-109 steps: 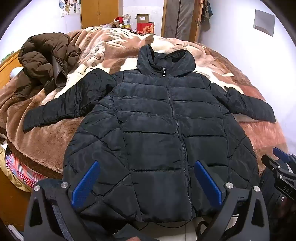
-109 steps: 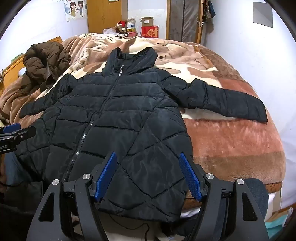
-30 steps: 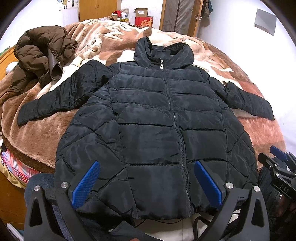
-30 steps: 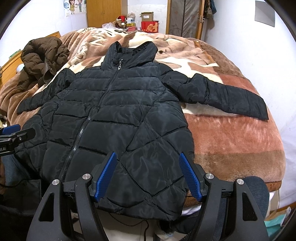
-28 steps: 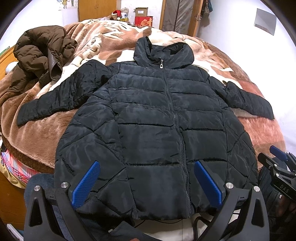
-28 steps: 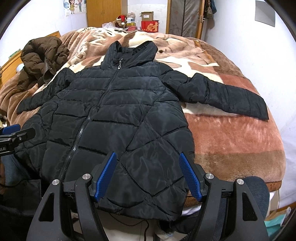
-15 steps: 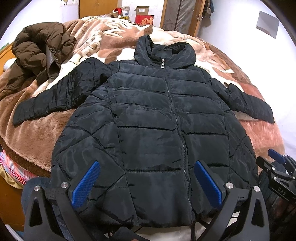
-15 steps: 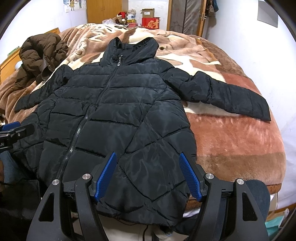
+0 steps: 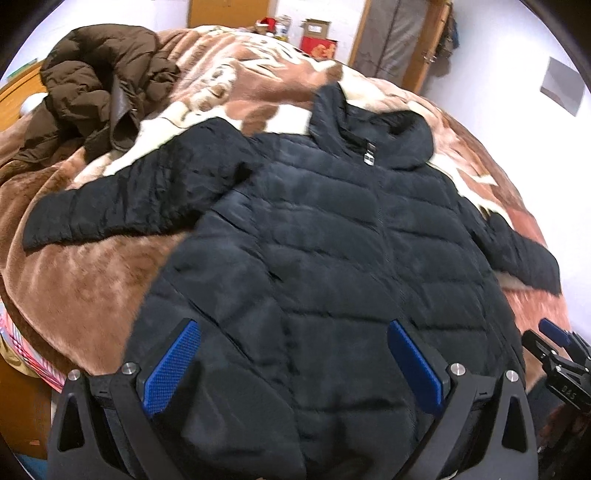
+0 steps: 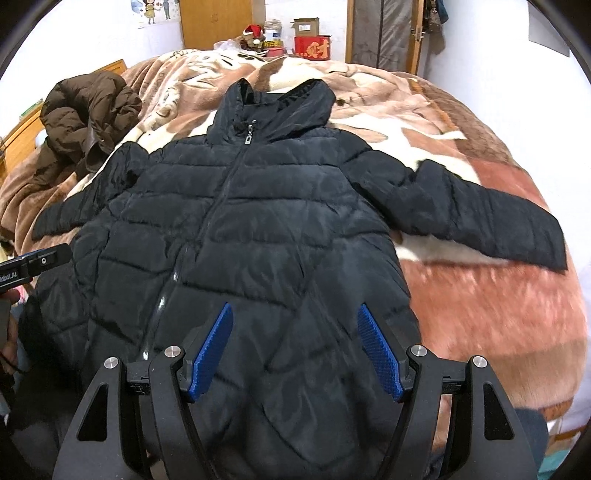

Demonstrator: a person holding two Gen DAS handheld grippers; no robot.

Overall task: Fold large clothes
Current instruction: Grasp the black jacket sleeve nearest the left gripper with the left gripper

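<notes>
The left tool (image 9: 291, 365) is spread wide, its two blue pads (image 9: 171, 362) low over the near hem of the black jacket (image 9: 332, 258), pinching nothing. The right tool (image 10: 295, 347) is likewise spread, poised over the jacket's near right part; whether either touches the fabric cannot be told. Each tool shows at the edge of the other's view.

The one black jacket lies flat and front up on the bed (image 10: 498, 314), zipped, hood at the far end, both sleeves stretched out to left and right. Its hem reaches the bed's near edge.

The bed carries a plush brown, pink and cream blanket (image 9: 85, 280). On its far left lies one brown jacket (image 10: 88, 118), crumpled in a heap, apart from the black one.

Beyond the bed, against the far white wall, stand a wooden cupboard (image 10: 210, 26), a red box (image 10: 312, 48) with a cardboard box (image 10: 306, 26) on it, and a door (image 10: 384, 33) at the right.
</notes>
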